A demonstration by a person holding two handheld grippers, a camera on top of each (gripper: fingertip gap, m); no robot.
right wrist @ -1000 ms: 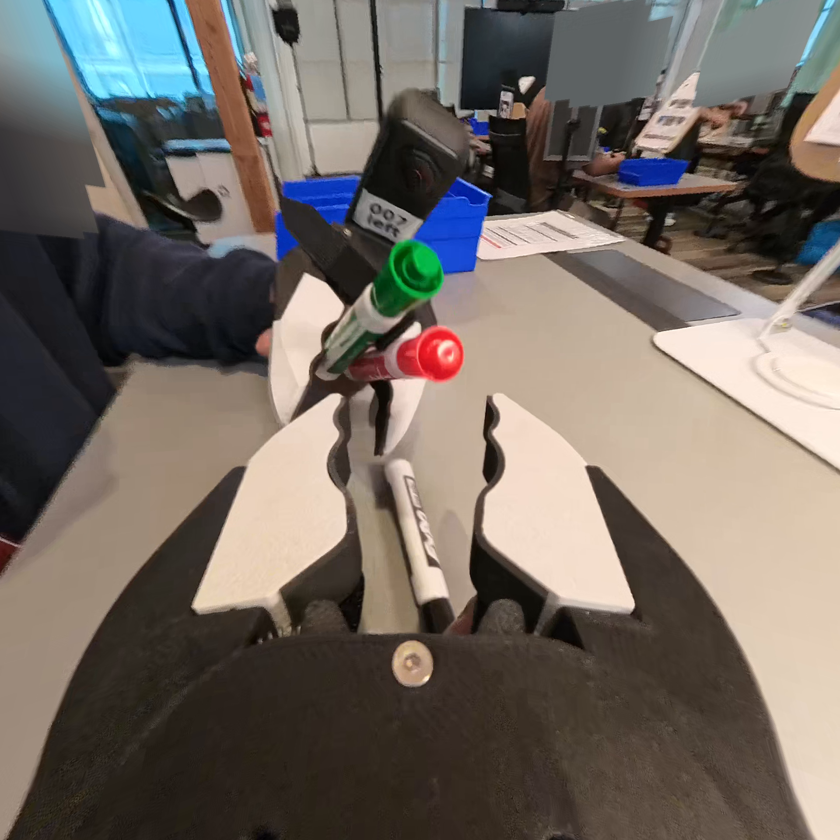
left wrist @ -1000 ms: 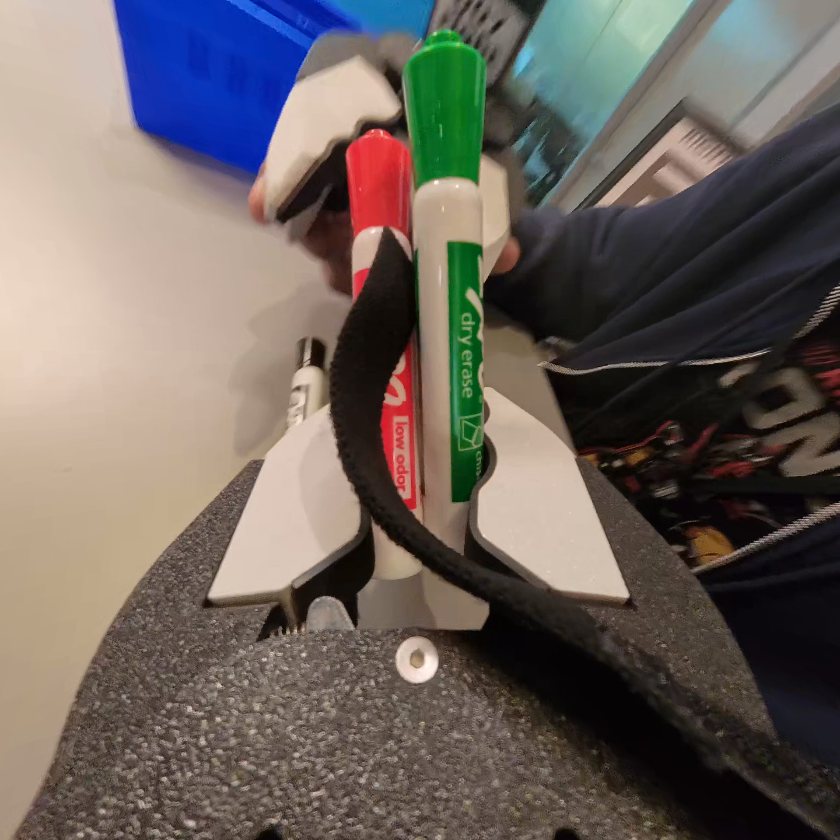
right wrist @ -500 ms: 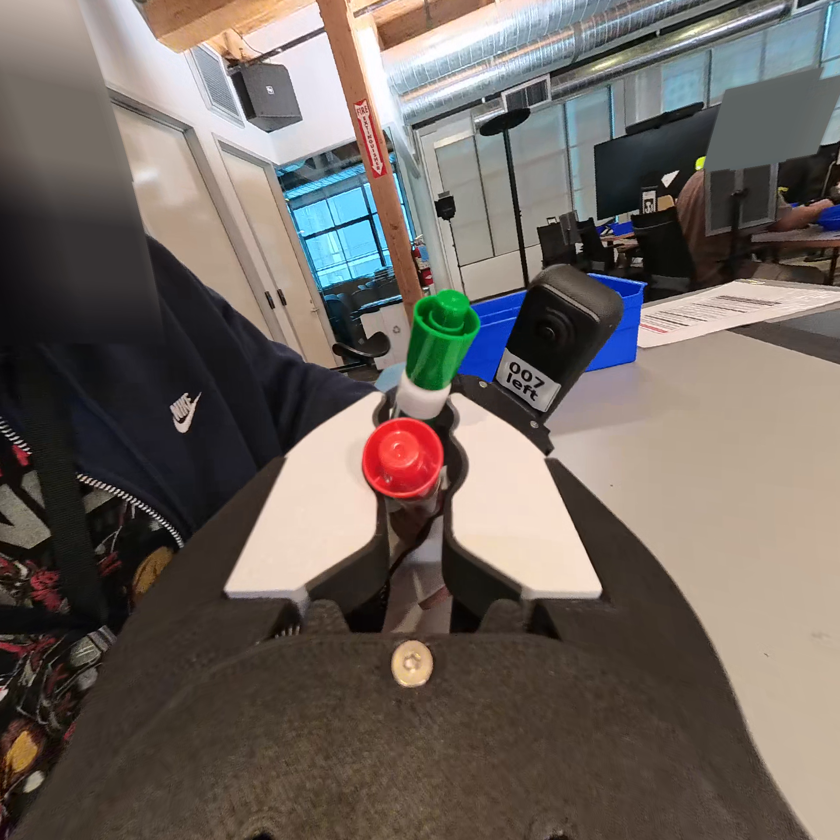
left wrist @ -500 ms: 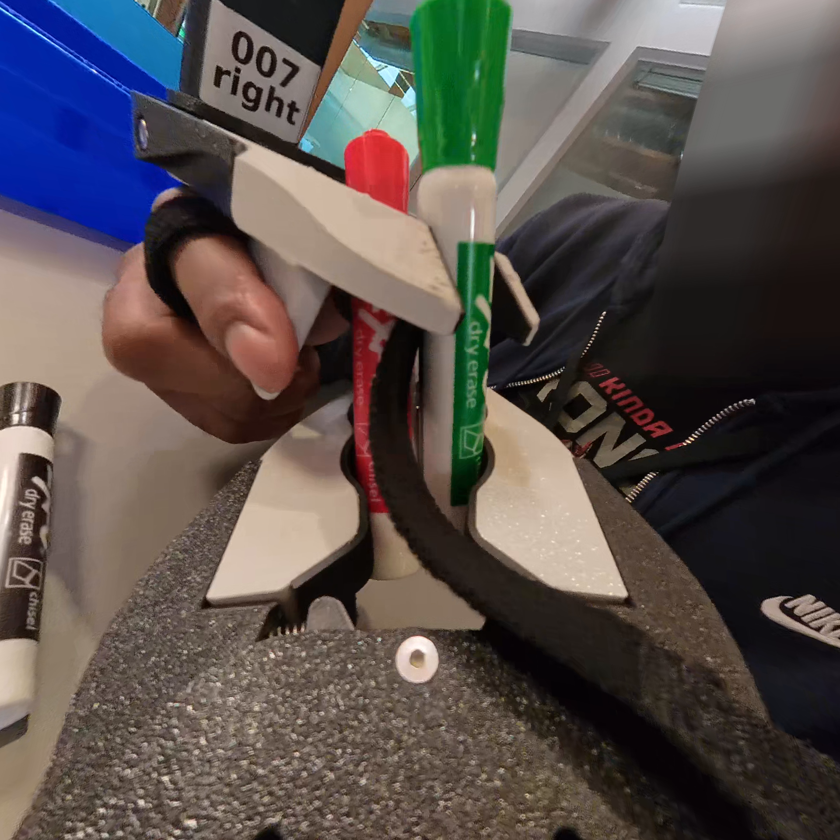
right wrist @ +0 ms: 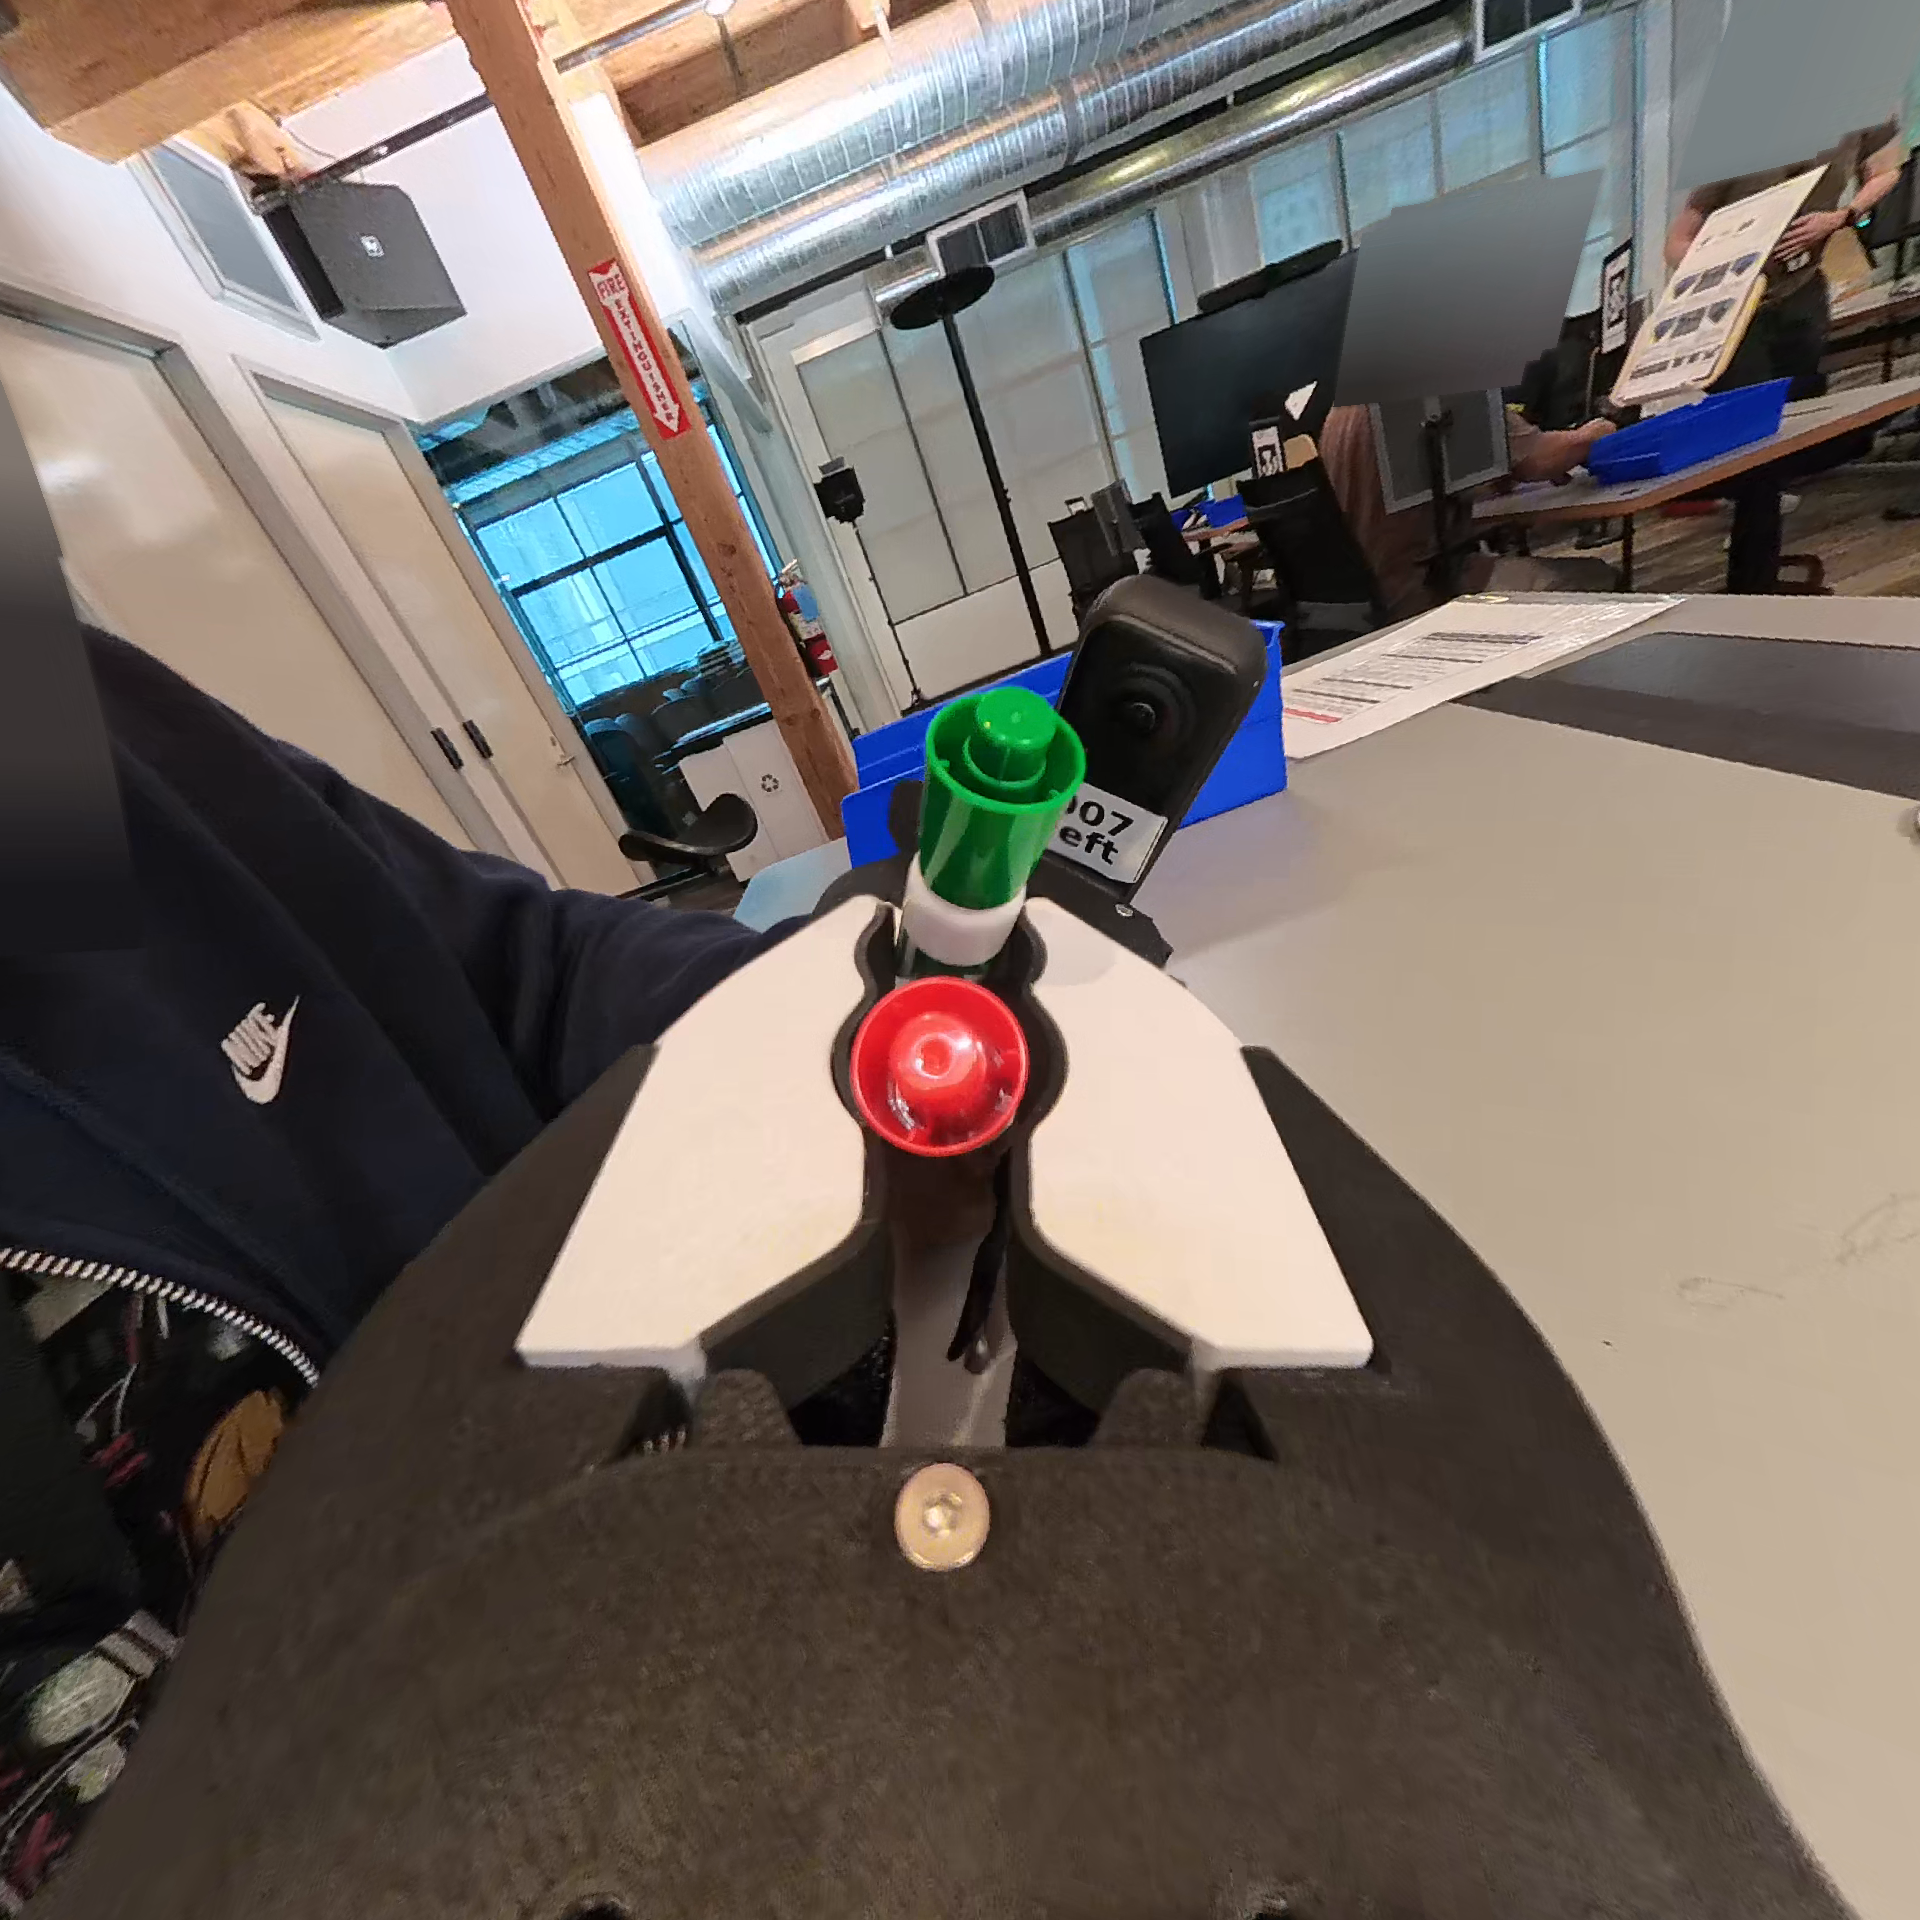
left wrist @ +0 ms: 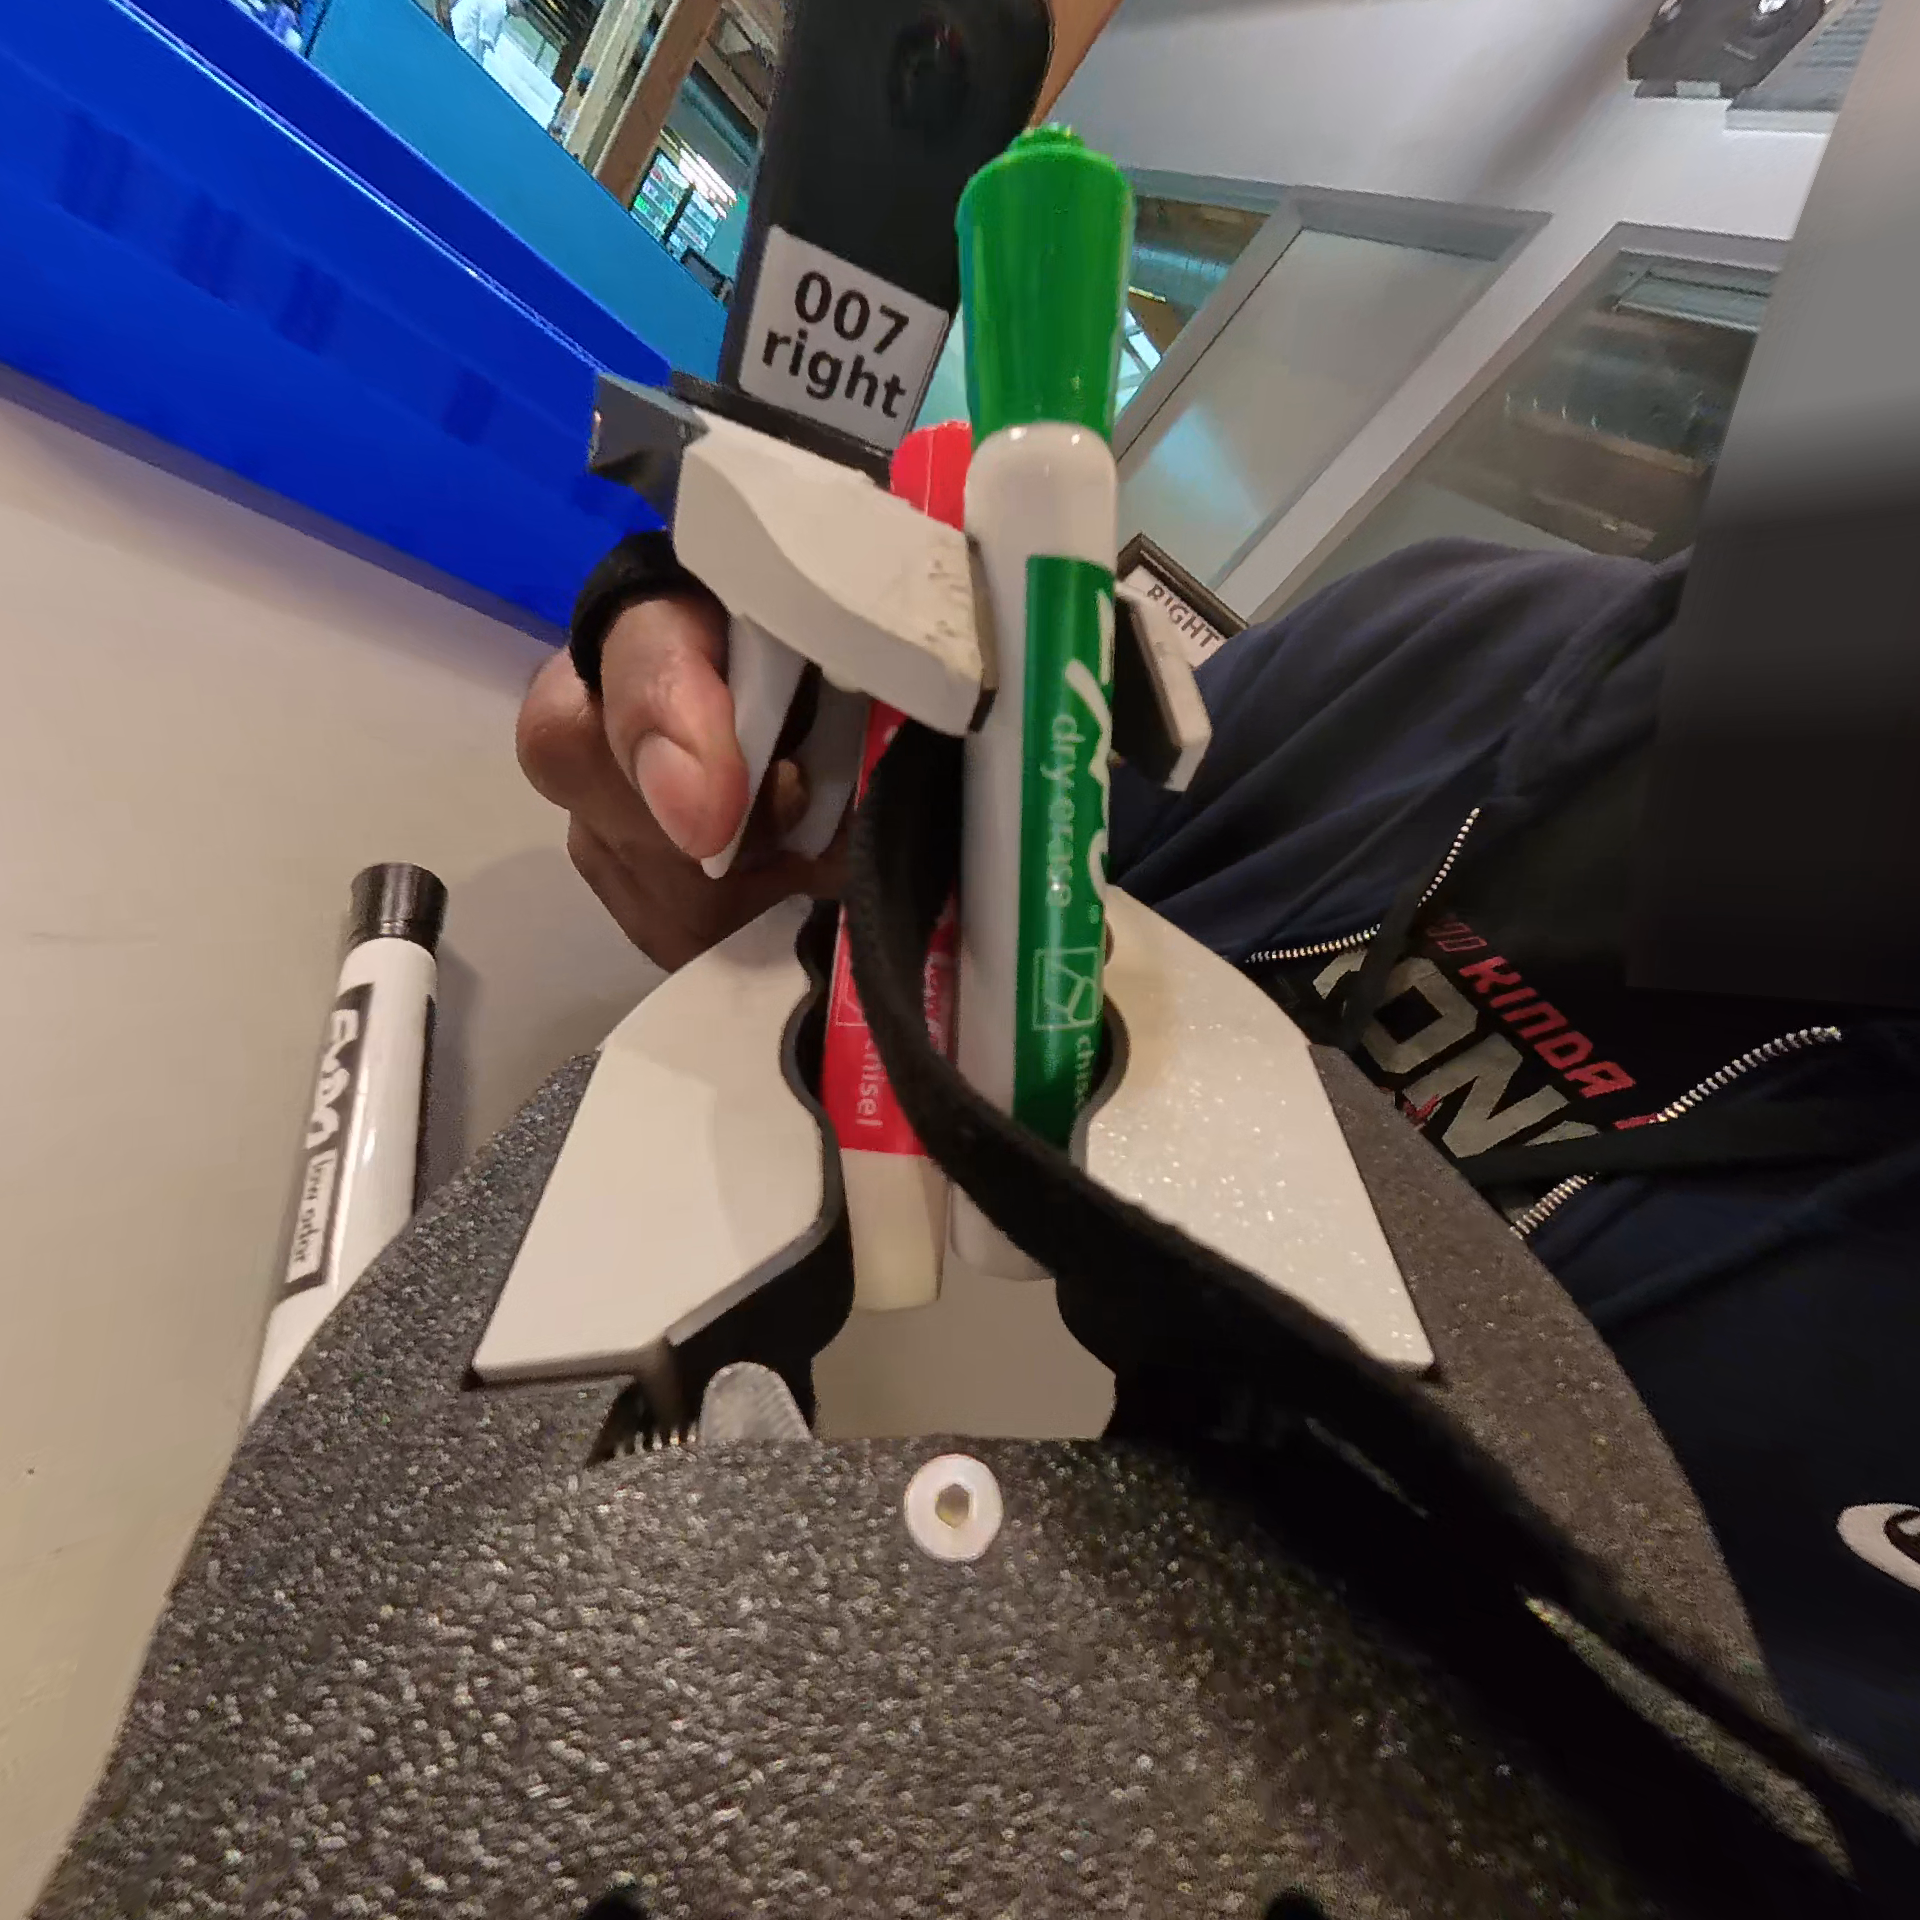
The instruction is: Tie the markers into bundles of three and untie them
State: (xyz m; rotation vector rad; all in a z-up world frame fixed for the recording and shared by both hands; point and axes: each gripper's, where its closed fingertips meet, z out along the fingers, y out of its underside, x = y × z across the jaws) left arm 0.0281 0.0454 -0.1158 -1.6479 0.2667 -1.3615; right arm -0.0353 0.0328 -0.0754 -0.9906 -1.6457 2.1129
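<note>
My left gripper (left wrist: 956,1008) is shut on the lower ends of a red marker (left wrist: 883,1081) and a green marker (left wrist: 1039,748), which stand side by side along its fingers. A black strap (left wrist: 904,935) loops around them and trails over my left gripper's right-hand finger. My right gripper (right wrist: 951,961) is shut across the same pair near the caps: the red cap (right wrist: 938,1075) sits in its jaw notch, the green cap (right wrist: 992,790) beyond. It also shows in the left wrist view (left wrist: 977,644). A black marker (left wrist: 353,1091) lies on the table.
A blue bin (left wrist: 260,312) stands at the table's far side. The person's hand (left wrist: 644,758) and dark sleeve (right wrist: 364,935) are close by. A printed sheet (right wrist: 1455,655) and a dark mat (right wrist: 1745,675) lie on the grey table (right wrist: 1507,1039). The left gripper's tips are roughly 7 cm from the right gripper's.
My right gripper was open over the black marker on the table; it has risen to the red and green markers and shut on them. My left gripper keeps its hold.
</note>
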